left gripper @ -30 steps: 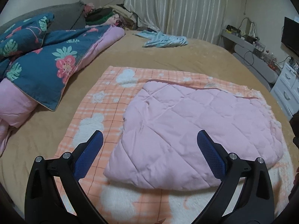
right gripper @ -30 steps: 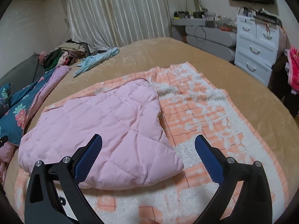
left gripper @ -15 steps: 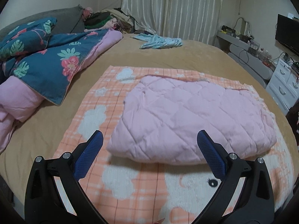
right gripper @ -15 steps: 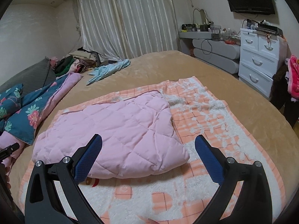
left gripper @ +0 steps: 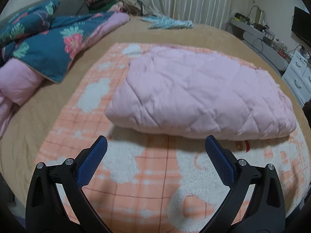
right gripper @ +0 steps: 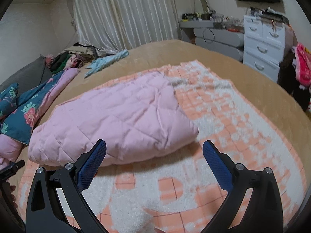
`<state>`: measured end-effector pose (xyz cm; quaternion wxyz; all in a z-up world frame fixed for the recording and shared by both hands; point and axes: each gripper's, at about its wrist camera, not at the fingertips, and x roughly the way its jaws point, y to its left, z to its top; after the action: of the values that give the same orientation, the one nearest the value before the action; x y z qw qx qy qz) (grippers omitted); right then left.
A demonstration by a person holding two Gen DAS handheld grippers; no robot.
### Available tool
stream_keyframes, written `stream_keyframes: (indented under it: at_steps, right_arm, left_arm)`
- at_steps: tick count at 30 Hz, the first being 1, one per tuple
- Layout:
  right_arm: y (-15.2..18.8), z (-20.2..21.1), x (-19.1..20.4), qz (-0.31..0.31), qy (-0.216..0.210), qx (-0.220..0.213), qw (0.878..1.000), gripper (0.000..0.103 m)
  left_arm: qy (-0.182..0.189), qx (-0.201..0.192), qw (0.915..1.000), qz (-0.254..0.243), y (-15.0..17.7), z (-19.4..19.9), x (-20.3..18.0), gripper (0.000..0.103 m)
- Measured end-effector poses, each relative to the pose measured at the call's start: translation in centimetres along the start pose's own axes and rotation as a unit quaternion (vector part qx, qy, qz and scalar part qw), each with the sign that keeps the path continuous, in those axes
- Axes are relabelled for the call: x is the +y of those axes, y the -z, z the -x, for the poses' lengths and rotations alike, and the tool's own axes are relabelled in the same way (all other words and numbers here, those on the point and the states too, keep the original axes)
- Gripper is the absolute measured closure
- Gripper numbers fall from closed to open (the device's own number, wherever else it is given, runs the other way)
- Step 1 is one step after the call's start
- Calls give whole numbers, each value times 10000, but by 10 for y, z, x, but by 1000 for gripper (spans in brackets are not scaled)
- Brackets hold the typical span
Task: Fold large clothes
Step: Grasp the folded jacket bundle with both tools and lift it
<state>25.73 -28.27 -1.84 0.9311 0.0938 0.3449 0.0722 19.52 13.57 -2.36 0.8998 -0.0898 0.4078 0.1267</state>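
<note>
While both sets of jaws stand wide and empty, the pink quilted garment point(left gripper: 198, 95) lies folded on the orange checked blanket point(left gripper: 147, 167), just ahead of the left gripper point(left gripper: 155, 145) and ahead-left of the right gripper point(right gripper: 154, 148). Small red tag point(left gripper: 243, 145) under its near edge; writing unreadable.

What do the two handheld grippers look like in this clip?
The left gripper and right gripper look alike: black angular frames with slot cut-outs and silver screws, and flat fingers faced with blue textured pads. No cables, markings or sleeves show.
</note>
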Motion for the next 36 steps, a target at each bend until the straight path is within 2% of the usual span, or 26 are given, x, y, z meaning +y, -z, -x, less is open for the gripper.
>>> stream_keyframes:
  at_steps: [4, 7, 12, 15, 17, 20, 24, 28, 36]
  right_arm:
    - [12, -23, -6, -235, 71, 260, 9994, 4]
    - [17, -41, -13, -445, 55, 467, 9979, 4]
    - [21, -62, -17, -679, 46, 619, 9958, 4]
    - [17, -69, -17, -768, 64, 620, 9951, 4]
    - [14, -73, -19, -857, 78, 622, 9943, 4]
    - [11, -82, -23, -1090, 39, 651, 9919, 4]
    - [9, -98, -34, -1674, -223, 781, 9825, 4]
    - [9, -119, -42, -2233, -479, 854, 9698, 4]
    - [3, -158, -41, -2694, -790, 713, 9571, 4]
  left_arm:
    - [294, 406, 9978, 422, 6, -29, 7, 9]
    - [571, 591, 9922, 937, 4, -48, 19, 9]
    - [1106, 679, 9747, 1820, -7, -74, 36, 9]
    - [1464, 696, 9578, 2372, -13, -88, 42, 9]
    - [1604, 687, 9485, 2643, -18, -96, 44, 9]
    - [1612, 730, 9383, 2970, -26, -108, 47, 9]
    - [1538, 788, 9360, 3067, -31, -123, 45, 8]
    - [1616, 799, 9333, 3105, -26, -135, 45, 8]
    - [1875, 520, 9312, 3081, -24, -145, 43, 8]
